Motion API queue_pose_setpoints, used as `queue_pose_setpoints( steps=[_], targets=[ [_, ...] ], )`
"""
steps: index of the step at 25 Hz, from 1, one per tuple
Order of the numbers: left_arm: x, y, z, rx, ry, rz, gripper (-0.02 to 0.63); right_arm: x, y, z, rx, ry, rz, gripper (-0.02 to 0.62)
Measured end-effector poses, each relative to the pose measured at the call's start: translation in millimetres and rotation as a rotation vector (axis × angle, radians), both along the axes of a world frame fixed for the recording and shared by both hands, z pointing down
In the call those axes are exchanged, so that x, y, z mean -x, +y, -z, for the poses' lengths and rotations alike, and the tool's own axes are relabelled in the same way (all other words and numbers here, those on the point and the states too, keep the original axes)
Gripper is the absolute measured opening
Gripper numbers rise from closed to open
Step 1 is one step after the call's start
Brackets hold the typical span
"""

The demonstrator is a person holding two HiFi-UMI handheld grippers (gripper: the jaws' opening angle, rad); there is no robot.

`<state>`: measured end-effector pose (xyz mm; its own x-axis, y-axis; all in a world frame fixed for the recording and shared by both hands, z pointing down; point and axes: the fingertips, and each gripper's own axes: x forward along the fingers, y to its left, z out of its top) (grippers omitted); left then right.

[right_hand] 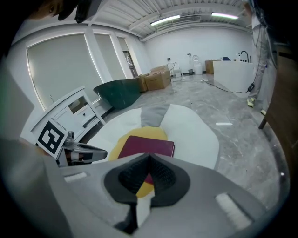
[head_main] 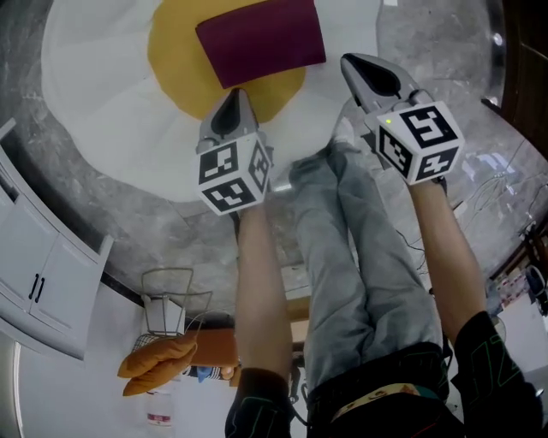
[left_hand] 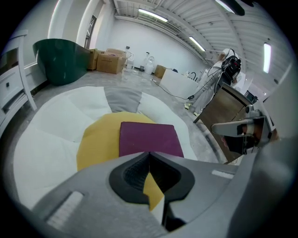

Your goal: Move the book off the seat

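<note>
A maroon book (head_main: 261, 38) lies flat on the yellow centre (head_main: 175, 60) of a round white seat cushion (head_main: 103, 111) that rests on the floor. My left gripper (head_main: 233, 104) is shut and empty; it hangs over the yellow patch, just short of the book's near edge. My right gripper (head_main: 360, 68) is also shut and empty, beside the book's right corner, over the white rim. In the left gripper view the book (left_hand: 149, 138) lies straight ahead of the closed jaws (left_hand: 149, 157). In the right gripper view it (right_hand: 146, 146) is just beyond the closed jaws (right_hand: 149, 159).
Grey marble floor (head_main: 428, 26) surrounds the seat. My grey-trousered legs (head_main: 342, 248) stand between the arms. A white cabinet (head_main: 34, 274), a wire basket (head_main: 171, 308) and cables (head_main: 505, 188) sit nearby. A green tub (left_hand: 60, 58) and cardboard boxes (left_hand: 109, 60) stand beyond the seat.
</note>
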<state>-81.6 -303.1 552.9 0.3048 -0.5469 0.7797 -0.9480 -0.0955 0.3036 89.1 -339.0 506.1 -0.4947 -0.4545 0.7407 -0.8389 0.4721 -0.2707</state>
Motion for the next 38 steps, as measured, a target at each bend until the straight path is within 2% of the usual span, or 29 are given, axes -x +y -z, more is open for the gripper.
queue_pose_setpoints(
  steps=[6, 7, 8, 9, 10, 16, 20, 23, 25, 30, 33, 38],
  targets=[
    [17.2, -20.2, -31.0, -0.003, -0.026, -0.018, 0.015, 10.0, -7.7, -46.1, 0.035, 0.005, 0.017, 0.005],
    [19.4, -21.4, -36.4, 0.002, -0.025, -0.025, 0.026, 11.3, -7.8, -54.6, 0.049, 0.008, 0.021, 0.070],
    [21.1, -21.7, -42.2, 0.009, -0.023, -0.033, 0.063, 11.8, -7.6, -62.9, 0.064, 0.012, 0.025, 0.118],
    [22.6, -21.2, -48.3, 0.018, -0.020, -0.039, 0.140, 11.3, -7.5, -70.5, 0.076, 0.019, 0.030, 0.129],
    [24.0, -20.2, -54.0, 0.025, -0.016, -0.043, 0.182, 9.7, -7.4, -77.6, 0.085, 0.028, 0.034, 0.135],
    [23.3, -19.4, -83.1, 0.035, 0.028, -0.063, 0.253, 3.1, -14.0, -112.2, 0.119, 0.044, 0.054, 0.198],
    [7.9, -20.6, -96.5, 0.042, 0.052, -0.103, 0.266, 7.3, -18.4, -129.7, 0.145, 0.051, 0.089, 0.210],
    [4.1, -22.6, -100.9, 0.048, 0.061, -0.088, 0.272, 12.2, -15.4, -137.8, 0.178, 0.051, 0.094, 0.212],
    [1.5, -19.1, -100.0, 0.061, 0.062, -0.088, 0.272, 13.6, -9.3, -136.6, 0.202, 0.044, 0.089, 0.250],
    [-2.1, -13.0, -73.7, 0.035, 0.099, -0.086, 0.267, 10.9, -7.1, -110.2, 0.169, 0.069, 0.106, 0.230],
    [1.1, 1.3, -53.5, 0.018, 0.097, -0.070, 0.267, 10.5, 4.3, -92.8, 0.146, 0.101, 0.129, 0.193],
    [-0.4, 25.1, -21.7, -0.024, 0.086, 0.024, 0.267, 7.3, 11.4, -59.7, 0.117, 0.127, 0.213, 0.167]
  ],
)
